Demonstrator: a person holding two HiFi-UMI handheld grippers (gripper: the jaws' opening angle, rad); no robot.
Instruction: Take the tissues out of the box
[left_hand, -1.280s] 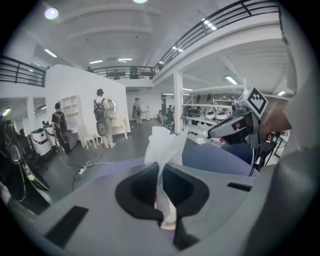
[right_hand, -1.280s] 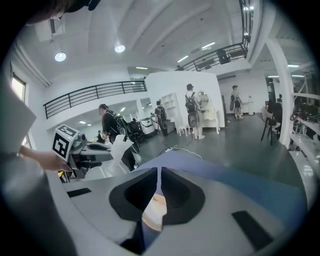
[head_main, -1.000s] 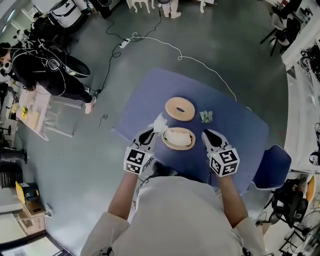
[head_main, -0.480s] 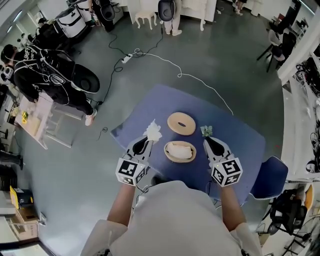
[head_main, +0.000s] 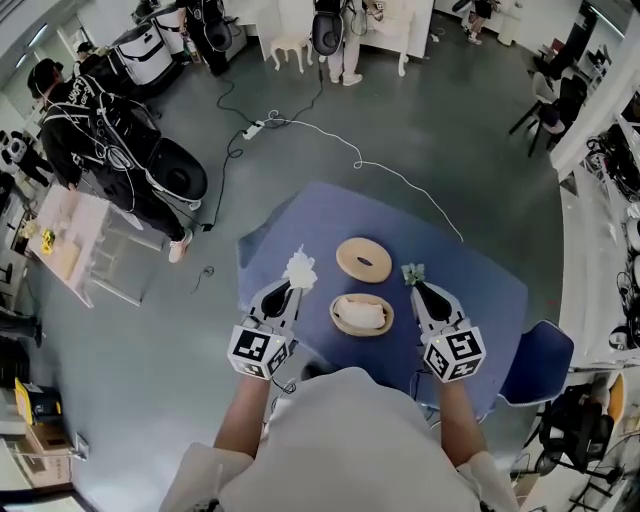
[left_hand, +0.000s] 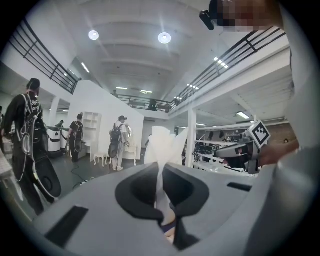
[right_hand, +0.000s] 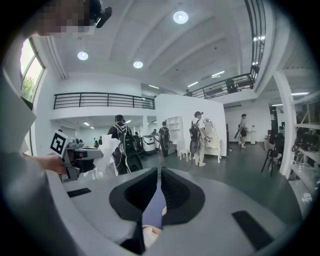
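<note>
Your left claw (head_main: 285, 292), lower left of centre, is clamped on a crumpled white tissue (head_main: 299, 268) over the blue bench (head_main: 290, 225). The round wooden box (head_main: 343, 327) of tissues sits between your claws, with its ring-shaped wooden lid (head_main: 348, 260) just above it. Your right claw (head_main: 421, 293) is closed and empty.

Right gripper (right_hand: 159, 176) jaws together; left gripper (right_hand: 97, 153) holds tissue (right_hand: 108, 147).
</note>
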